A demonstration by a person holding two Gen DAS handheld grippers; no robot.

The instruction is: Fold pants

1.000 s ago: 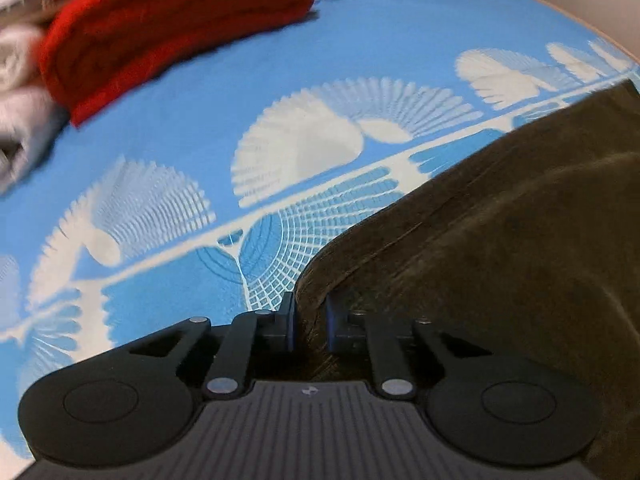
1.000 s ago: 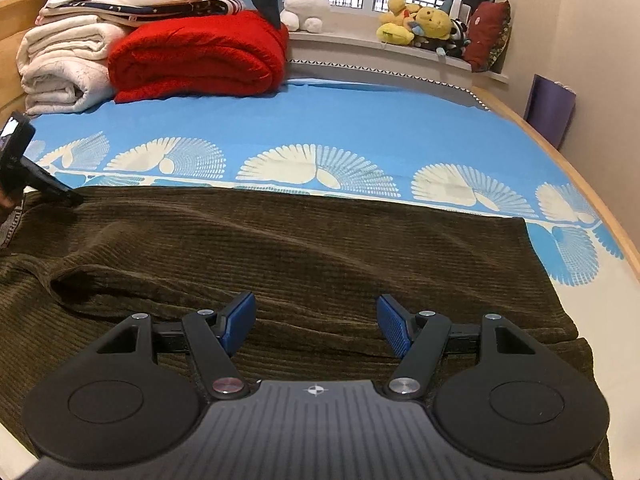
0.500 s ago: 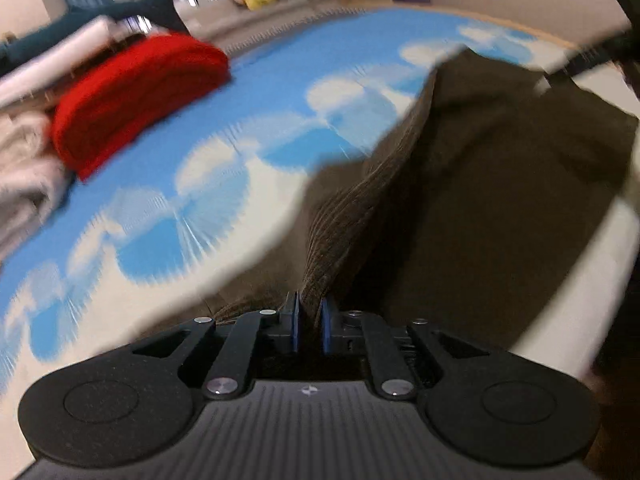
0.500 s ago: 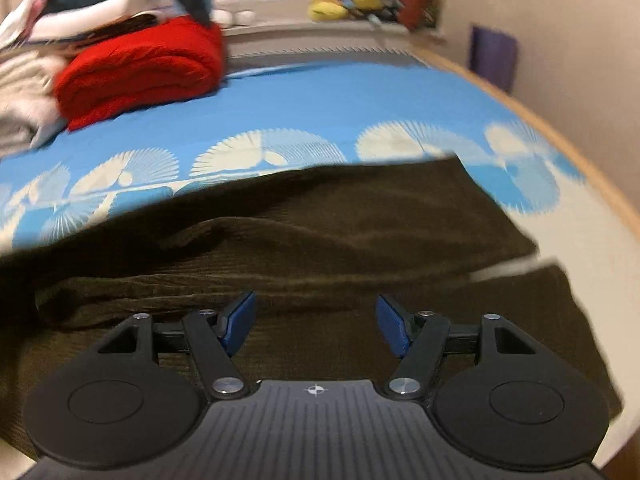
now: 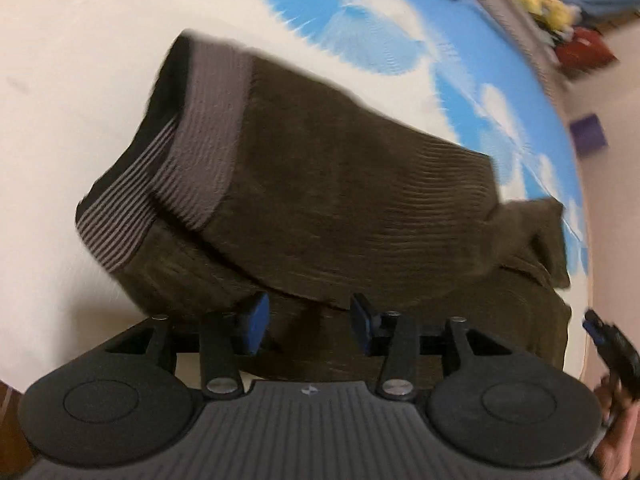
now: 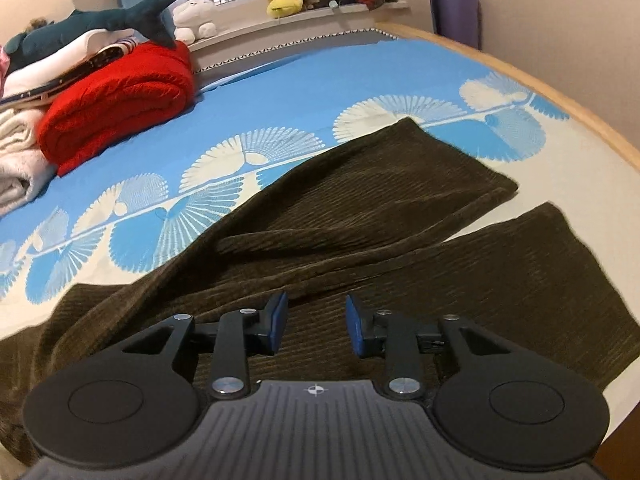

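The brown pants (image 6: 360,216) were spread on the bed (image 6: 320,80), just ahead of both tongs. The left tongs (image 5: 306,318) and right tongs (image 6: 314,322) were open, holding nothing. The legs should be lined up before being folded.

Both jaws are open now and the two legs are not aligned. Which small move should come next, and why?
Probably close the right gripper on the near leg and pull it toward the far leg: the pants lie with their legs spread apart, nothing gripped.
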